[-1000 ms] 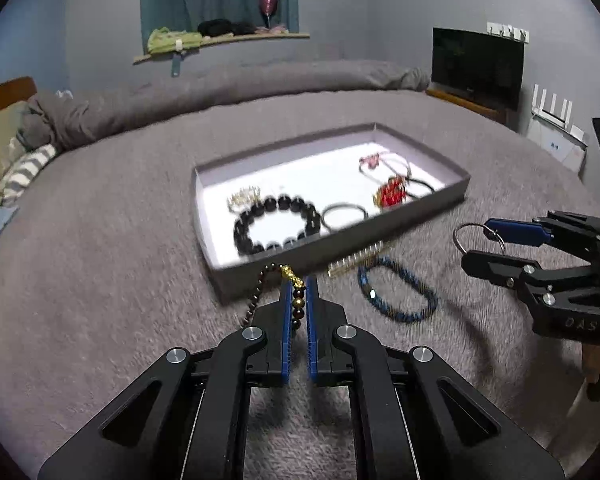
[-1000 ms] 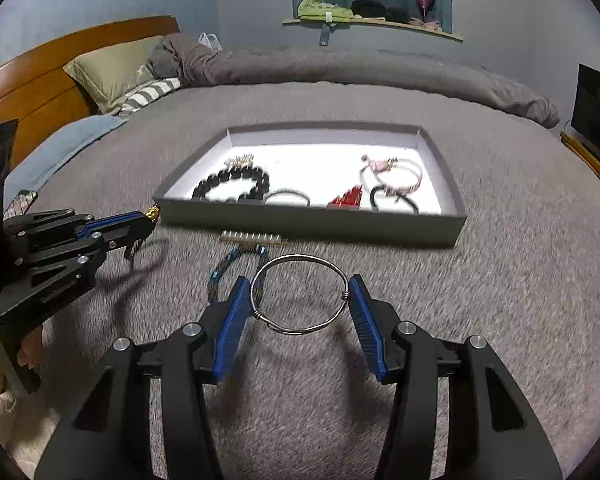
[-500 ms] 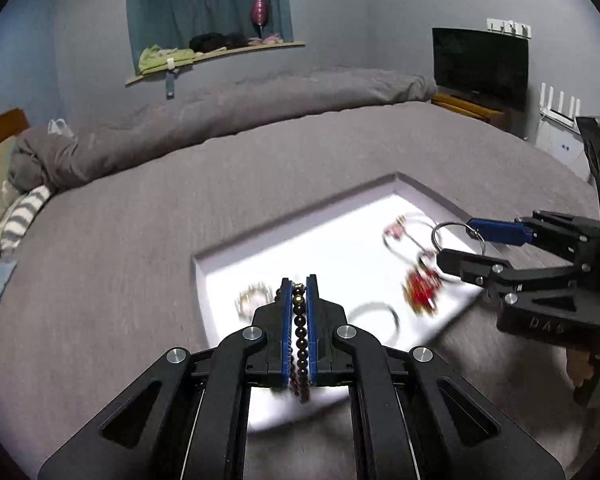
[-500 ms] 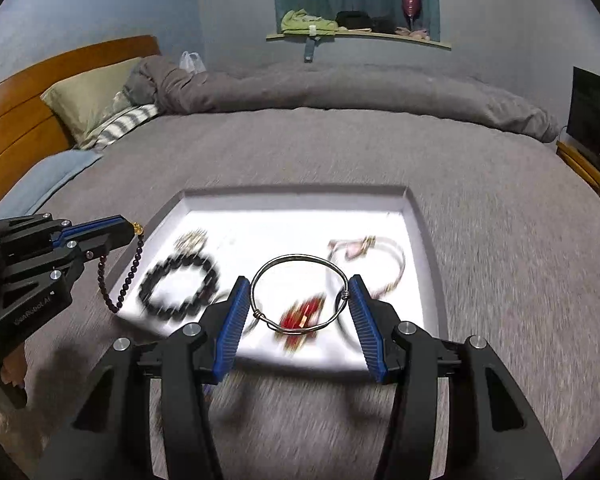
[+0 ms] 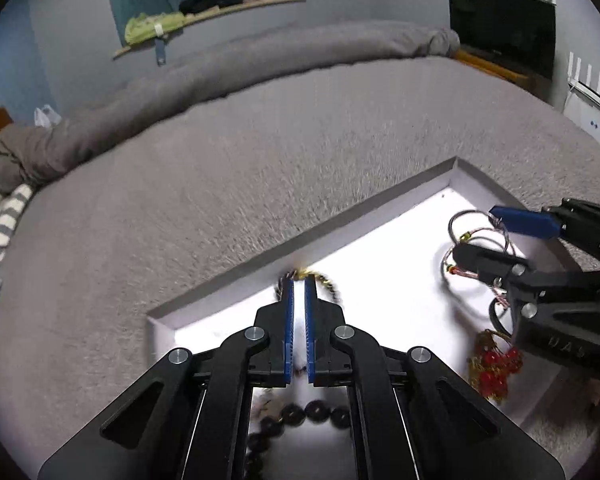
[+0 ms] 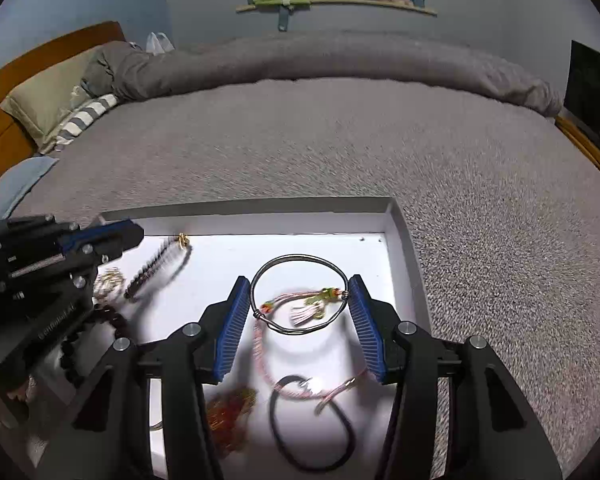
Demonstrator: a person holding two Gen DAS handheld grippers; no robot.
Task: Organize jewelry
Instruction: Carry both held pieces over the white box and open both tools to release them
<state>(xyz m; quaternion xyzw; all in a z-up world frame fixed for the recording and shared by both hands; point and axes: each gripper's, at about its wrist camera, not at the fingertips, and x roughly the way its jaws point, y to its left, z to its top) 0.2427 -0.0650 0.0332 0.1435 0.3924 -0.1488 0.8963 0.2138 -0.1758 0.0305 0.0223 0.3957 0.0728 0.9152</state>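
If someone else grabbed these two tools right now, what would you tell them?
Left hand-held gripper: jaws slightly apart, nothing between them, over the tray. The dark bead bracelet lies loose and blurred in the tray just beyond its tips.
Right hand-held gripper: shut on the silver ring, held above the tray's right half.
Done: bracelet is in the tray.
Left: lower the ring and release it.

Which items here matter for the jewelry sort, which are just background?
Job: tray, wire bangle in right gripper, brown bead bracelet, pink cord bracelet, red bead piece, black bead bracelet.
Background: TV, rolled duvet, pillows, wall shelf.
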